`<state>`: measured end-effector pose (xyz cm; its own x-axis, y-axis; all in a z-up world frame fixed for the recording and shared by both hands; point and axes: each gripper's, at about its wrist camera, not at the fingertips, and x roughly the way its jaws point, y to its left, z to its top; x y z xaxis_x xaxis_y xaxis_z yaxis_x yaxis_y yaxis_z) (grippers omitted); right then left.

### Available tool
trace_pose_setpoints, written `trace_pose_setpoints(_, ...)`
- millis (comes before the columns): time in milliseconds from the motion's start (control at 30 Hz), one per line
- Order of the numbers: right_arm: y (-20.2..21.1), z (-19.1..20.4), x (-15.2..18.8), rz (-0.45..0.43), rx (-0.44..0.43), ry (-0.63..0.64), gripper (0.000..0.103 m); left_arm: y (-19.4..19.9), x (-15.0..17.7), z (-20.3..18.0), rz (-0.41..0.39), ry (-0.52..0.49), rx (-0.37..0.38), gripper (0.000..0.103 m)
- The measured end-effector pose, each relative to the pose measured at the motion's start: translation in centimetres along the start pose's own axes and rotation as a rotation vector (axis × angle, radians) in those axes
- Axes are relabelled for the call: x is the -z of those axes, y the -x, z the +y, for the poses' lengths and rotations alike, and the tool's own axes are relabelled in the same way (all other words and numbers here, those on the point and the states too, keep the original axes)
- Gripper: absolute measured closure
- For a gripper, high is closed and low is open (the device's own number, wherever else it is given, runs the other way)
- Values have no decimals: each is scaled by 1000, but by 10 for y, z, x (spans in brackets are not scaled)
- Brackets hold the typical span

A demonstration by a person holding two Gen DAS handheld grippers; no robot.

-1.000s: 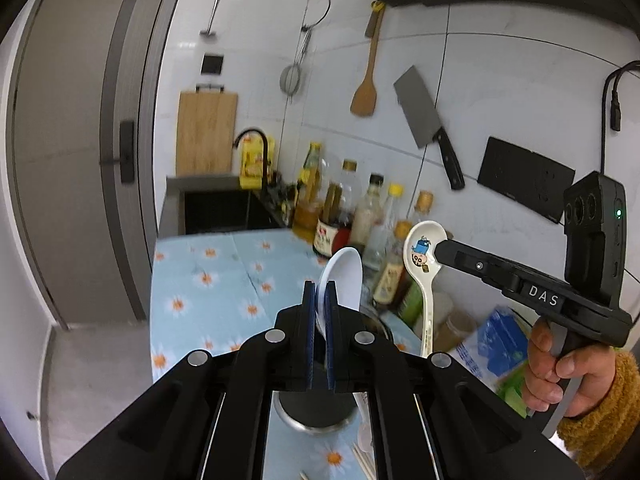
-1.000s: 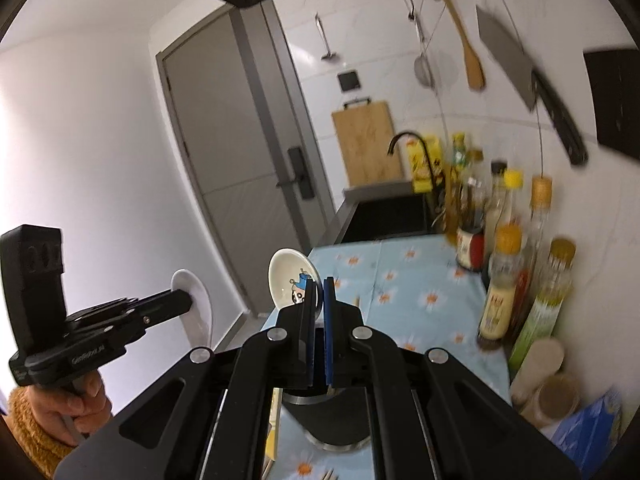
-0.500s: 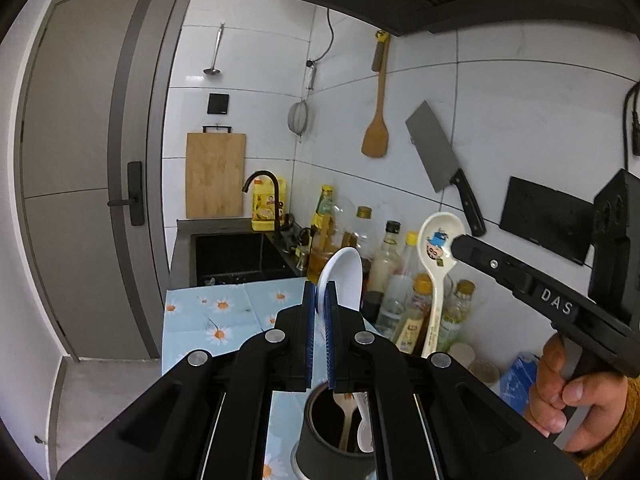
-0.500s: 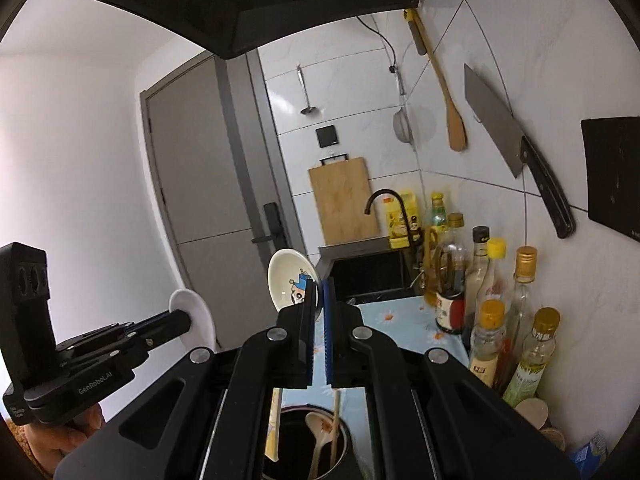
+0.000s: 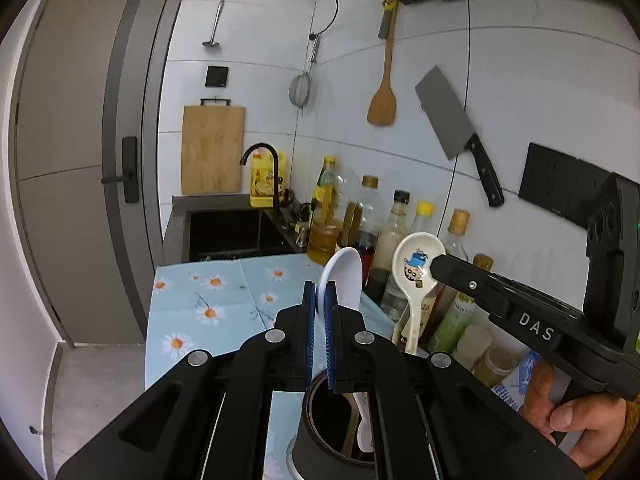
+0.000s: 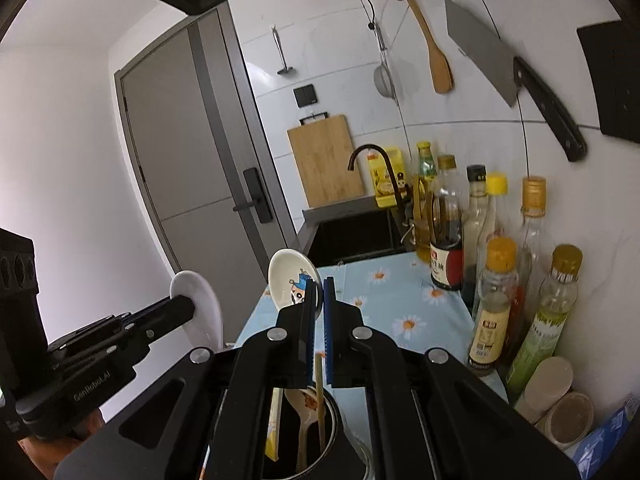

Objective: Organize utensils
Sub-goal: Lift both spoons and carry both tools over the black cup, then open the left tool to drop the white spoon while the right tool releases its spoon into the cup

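Left gripper clamping white spoon; right gripper clamping cartoon spoon. Both hovering over black holder at 6 o'clock. Next: lowering handles in, releasing.

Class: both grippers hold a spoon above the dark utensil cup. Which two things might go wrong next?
1. The white spoon and cartoon spoon hang close together; lowered at once, they may knock.
2. The cup already holds a spoon and chopsticks, so a dropped spoon could jam or chip.

Cleaver, cutting board, bottles by wall.
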<state>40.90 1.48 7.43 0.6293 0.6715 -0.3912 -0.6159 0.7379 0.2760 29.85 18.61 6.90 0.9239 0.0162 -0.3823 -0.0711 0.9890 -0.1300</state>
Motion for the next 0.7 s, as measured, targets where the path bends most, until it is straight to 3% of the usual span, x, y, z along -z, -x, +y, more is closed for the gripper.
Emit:
trace_pose_setpoints(333, -8, 7, 24, 52, 2, 27, 98, -7, 20, -1, 64, -6, 9, 99)
trace_pose_setpoints(433, -9, 7, 26, 86, -16, 5, 95, -9, 24, 0, 101, 6, 26, 96)
trace_pose_setpoints(500, -9, 6, 25, 103, -31, -17, 82, -8, 25, 0, 115, 13, 31, 94)
trace_pose_setpoints(700, 4, 10, 21, 82, -37, -6, 82, -6, 27, 3, 135, 43, 42, 89)
